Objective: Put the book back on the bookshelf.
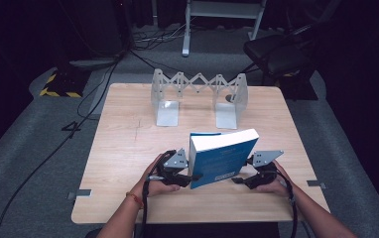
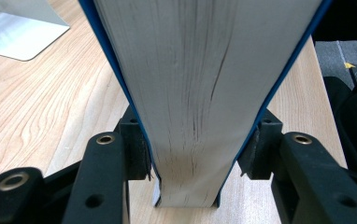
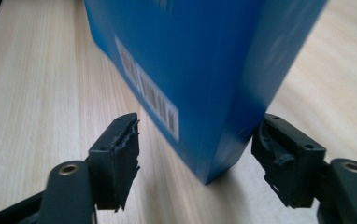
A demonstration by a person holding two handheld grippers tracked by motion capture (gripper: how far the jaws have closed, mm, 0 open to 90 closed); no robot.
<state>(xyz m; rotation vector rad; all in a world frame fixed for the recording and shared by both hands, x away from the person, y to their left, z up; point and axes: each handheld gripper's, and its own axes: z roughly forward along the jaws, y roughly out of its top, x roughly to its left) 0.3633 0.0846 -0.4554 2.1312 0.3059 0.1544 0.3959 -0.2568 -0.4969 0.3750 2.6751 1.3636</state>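
High view, book: a thick blue book (image 1: 221, 157) stands on its edge on the near part of the wooden table (image 1: 128, 144), tilted, with the white page block on top.
High view, left gripper: the left gripper (image 1: 186, 174) is at the left end of the book and touches it near the bottom.
High view, right gripper: the right gripper (image 1: 243, 178) is just beside the right end of the book, low over the table.
High view, far side: a metal folding bookend rack (image 1: 199, 94) stands at the far edge of the table, well apart from the book.
Left gripper view, jaws: the two jaws are clamped on the book (image 2: 204, 88); each pad presses on a blue cover, and the page block is between them.
Right gripper view, jaws: the jaws stand apart; the near corner of the book (image 3: 200, 79) is between them, the right pad is very near the cover, and the left pad is clear of it.
Right gripper view, book: a white barcode label (image 3: 148, 93) is on the blue cover.
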